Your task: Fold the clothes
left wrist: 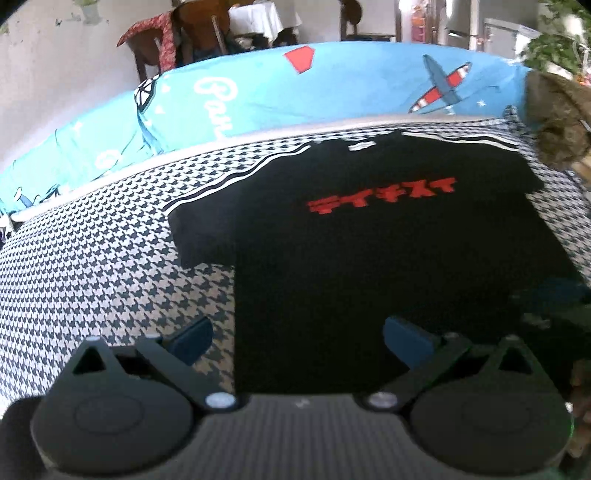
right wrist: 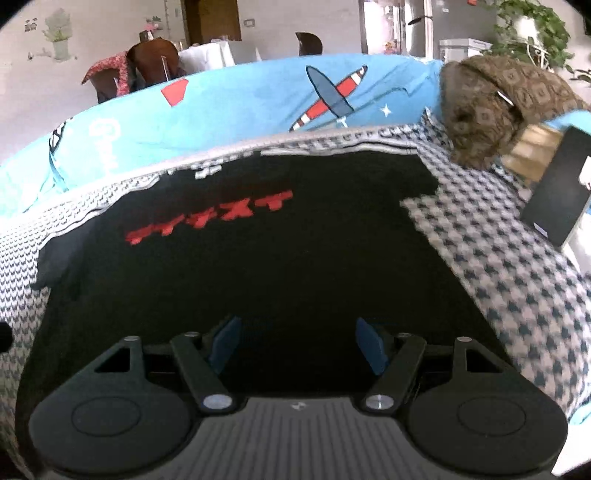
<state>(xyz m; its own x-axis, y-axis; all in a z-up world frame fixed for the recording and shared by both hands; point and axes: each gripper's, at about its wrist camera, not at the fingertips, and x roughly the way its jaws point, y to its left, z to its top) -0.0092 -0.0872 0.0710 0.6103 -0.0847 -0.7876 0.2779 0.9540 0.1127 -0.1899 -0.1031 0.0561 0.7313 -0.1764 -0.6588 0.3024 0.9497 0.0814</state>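
A black T-shirt with red lettering lies flat on a houndstooth cloth, collar at the far side. My left gripper hovers open over the shirt's near left edge, with one blue pad over the cloth and the other over the shirt. In the right wrist view the same T-shirt fills the middle, its red lettering toward the left. My right gripper is open above the shirt's lower body, nothing between its fingers.
A blue airplane-print cover rises behind the cloth. A brown patterned cushion sits at the far right, with a dark flat box beside it. Chairs and a potted plant stand beyond.
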